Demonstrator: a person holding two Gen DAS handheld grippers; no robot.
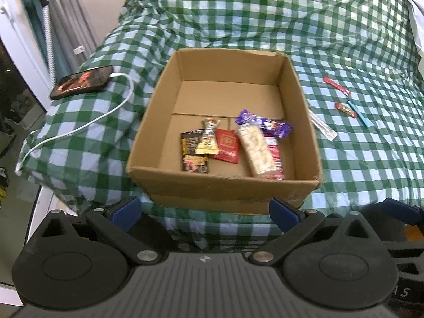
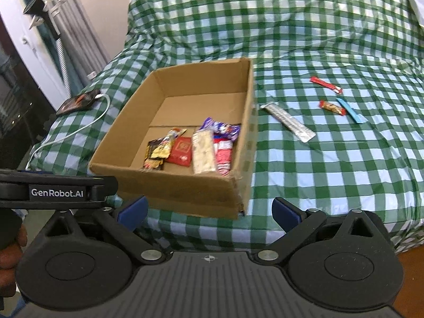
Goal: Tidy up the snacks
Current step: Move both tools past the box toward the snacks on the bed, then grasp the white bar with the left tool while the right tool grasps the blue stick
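Left tool [image 1: 204,209] spread wide, empty, low before box [image 1: 222,190]. Right tool [image 2: 209,210] likewise spread, empty, beside it. Box on checked bed [image 2: 331,159], several snacks already inside. Four left on bed, right of box: silver stick [image 2: 288,122] nearest, then red stick [image 2: 326,84], small bar [image 2: 331,106], blue stick [image 2: 349,110] touching bar.

Risks:
- flat wrappers on soft quilt: fingers may pinch cloth or skid off
- bar and blue stick touching: double grab likely
- nudged box could slide on quilt

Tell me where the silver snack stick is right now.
The silver snack stick lies on the checked bedspread just right of the cardboard box, outside it, in both views; the blue stick lies further right.
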